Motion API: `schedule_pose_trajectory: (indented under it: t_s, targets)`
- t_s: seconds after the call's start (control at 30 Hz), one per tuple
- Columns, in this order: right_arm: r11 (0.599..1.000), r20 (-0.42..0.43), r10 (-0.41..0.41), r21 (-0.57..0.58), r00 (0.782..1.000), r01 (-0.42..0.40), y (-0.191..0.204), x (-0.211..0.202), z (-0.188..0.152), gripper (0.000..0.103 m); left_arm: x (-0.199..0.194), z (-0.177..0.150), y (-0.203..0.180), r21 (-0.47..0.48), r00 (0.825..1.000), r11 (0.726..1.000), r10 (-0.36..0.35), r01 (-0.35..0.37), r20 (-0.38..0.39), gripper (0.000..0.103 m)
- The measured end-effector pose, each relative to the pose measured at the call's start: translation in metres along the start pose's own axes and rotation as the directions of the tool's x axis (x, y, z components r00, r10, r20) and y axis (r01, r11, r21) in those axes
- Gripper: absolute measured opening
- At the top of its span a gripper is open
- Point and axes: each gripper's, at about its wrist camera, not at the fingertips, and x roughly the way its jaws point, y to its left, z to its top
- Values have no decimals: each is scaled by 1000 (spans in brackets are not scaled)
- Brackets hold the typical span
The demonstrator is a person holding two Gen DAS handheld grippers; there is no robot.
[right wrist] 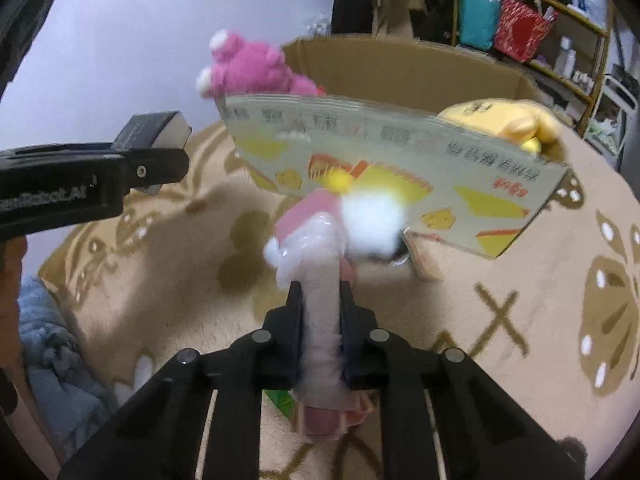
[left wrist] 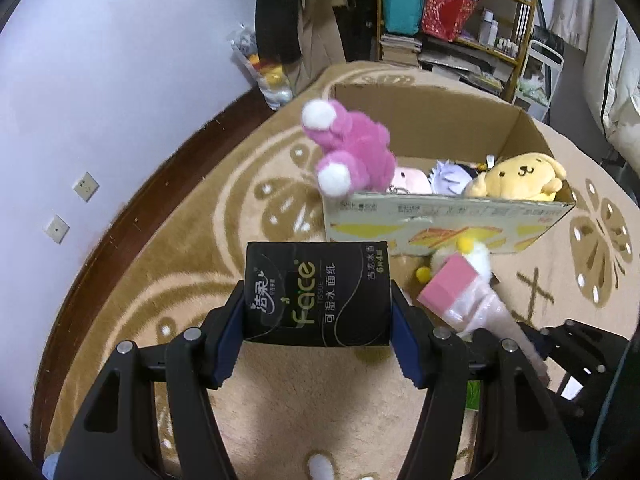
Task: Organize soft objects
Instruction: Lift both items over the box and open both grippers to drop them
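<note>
On the beige patterned carpet [left wrist: 248, 412] stands an open cardboard box [left wrist: 448, 220], already holding a yellow dog plush [left wrist: 516, 178], a pale pink toy and a lilac-haired one, with a pink plush bear [left wrist: 352, 148] draped over its near-left corner. Both tools hover just in front of that box, each loaded, presumably so the soft things can be dropped in with the rest.

The left hand-held gripper [left wrist: 318, 316] has its blue pads pressed against the two short sides of a black tissue pack [left wrist: 318, 296], which sits flat between them and clear of the carpet (the printed face is turned up toward the camera). The right hand-held gripper [right wrist: 320, 320] is pressed nearly together, pinching the neck of a clear plastic bag [right wrist: 322, 320] that carries a pink block [right wrist: 304, 220] and a white fluffy toy [right wrist: 372, 224] with yellow pom-poms; gripping the slack film rather than the contents lets the bundle hang ahead of the jaws.

Only the left wrist view looks down into the box and shows what lies inside. Only the right wrist view shows the left tool side-on, with the tissue pack's pale end sticking out, plus a blue cloth [right wrist: 52, 344] at the lower left; its bag and toy are blurred.
</note>
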Motion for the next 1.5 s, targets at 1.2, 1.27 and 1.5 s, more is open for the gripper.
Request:
schedule_pose_trajectory:
  t_s: [1.2,1.27,1.5]
  targets:
    - [991,351,-21,131,936,-27,-43,-85,63,16,-21,52,-30,74,949,995,34,-60,313,63]
    - [989,365,-18,143,931,-37,-47,-85,65,16,-17,57,-30,74,949,995,35,-61,314,63]
    - [987,382,-32,160,923,-32,-55,-81,73,16,-3,68,-32,66,950,997,22,-45,311,63]
